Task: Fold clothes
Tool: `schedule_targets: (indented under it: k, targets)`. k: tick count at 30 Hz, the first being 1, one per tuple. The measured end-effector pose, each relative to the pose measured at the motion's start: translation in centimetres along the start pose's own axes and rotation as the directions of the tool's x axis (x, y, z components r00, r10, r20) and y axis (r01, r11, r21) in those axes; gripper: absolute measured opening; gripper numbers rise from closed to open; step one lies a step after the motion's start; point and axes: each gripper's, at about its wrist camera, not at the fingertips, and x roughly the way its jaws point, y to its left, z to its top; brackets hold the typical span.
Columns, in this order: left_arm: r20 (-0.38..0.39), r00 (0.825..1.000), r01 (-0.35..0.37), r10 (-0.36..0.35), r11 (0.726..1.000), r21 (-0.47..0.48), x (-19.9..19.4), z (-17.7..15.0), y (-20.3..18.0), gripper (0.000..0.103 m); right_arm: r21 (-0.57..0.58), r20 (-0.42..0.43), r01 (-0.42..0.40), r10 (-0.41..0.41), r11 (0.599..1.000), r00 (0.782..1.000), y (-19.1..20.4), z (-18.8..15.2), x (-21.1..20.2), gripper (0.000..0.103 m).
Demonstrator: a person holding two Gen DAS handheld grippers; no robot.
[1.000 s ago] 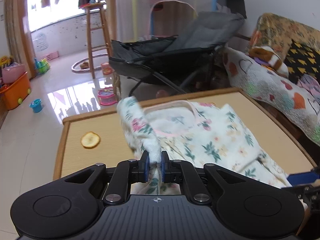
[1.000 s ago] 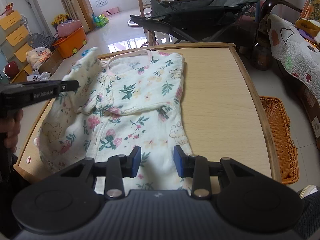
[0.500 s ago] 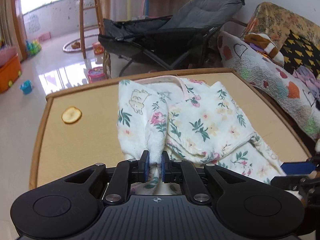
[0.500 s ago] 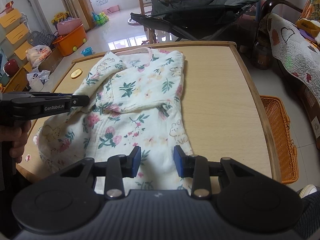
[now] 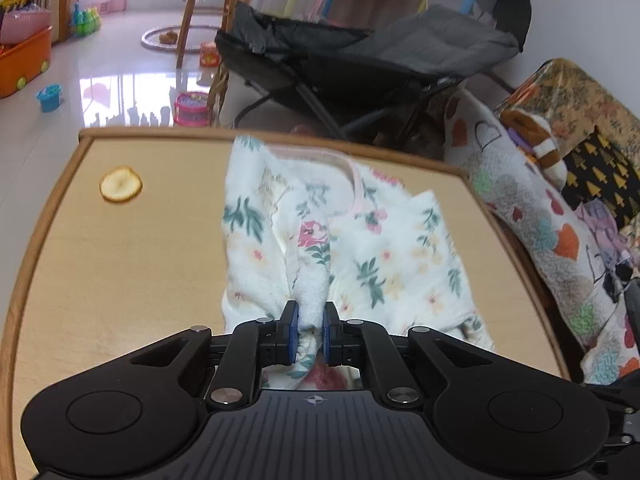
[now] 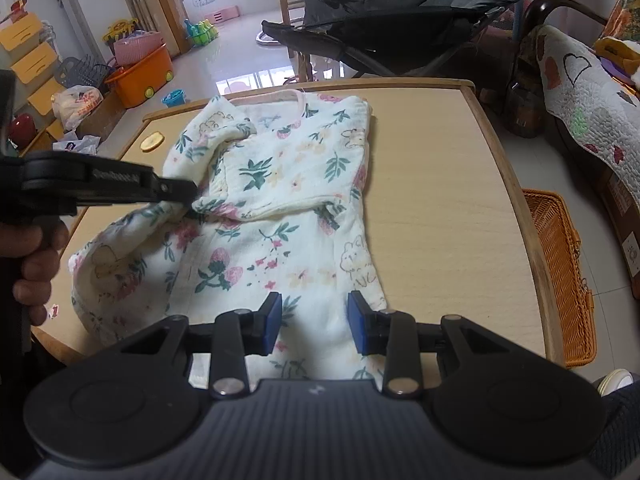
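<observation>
A white floral baby garment (image 6: 288, 208) lies spread on the wooden table (image 6: 440, 208). Its right sleeve is folded across the chest. My left gripper (image 5: 311, 332) is shut on the cuff of the left sleeve (image 5: 276, 220), holding it over the garment's middle; it also shows in the right wrist view (image 6: 188, 196) at the left. My right gripper (image 6: 314, 324) is open and empty, low over the garment's bottom hem near the table's front edge.
A round yellow slice (image 5: 120, 185) lies on the table's far left corner. An orange wicker basket (image 6: 560, 272) stands on the floor right of the table. A grey folding chair (image 5: 360, 52) stands behind the table, a quilted sofa (image 5: 560, 208) on the right.
My left gripper has carried the left sleeve rightward and down, over the garment's body. The right gripper has stayed still and open.
</observation>
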Motion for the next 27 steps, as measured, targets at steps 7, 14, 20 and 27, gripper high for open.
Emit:
schedule_targets:
  k: [7, 14, 20, 27]
  targets:
    - [-0.007, 1.0, -0.019, 0.02, 0.999, 0.026, 0.8, -0.3, -0.8, 0.02, 0.004, 0.002, -0.001, 0.001, 1.0, 1.0, 0.0, 0.1, 0.0, 0.035]
    - [0.04, 0.999, -0.012, 0.01, 0.999, 0.039, -1.5, -0.2, -0.9, 0.063, -0.002, 0.012, 0.002, -0.002, 1.0, 1.0, 0.0, 0.1, -0.2, 0.036]
    - [0.058, 0.998, 0.016, -0.018, 1.0, 0.02, -4.0, -1.3, -0.1, 0.064, 0.001, 0.064, 0.014, -0.014, 1.0, 0.998, 0.2, 0.5, -1.5, 0.036]
    - [0.117, 0.993, 0.037, -0.027, 0.996, -0.082, -6.7, -3.4, 2.2, 0.064, 0.036, 0.093, 0.023, -0.026, 0.999, 0.995, -0.2, 1.7, -2.0, 0.036]
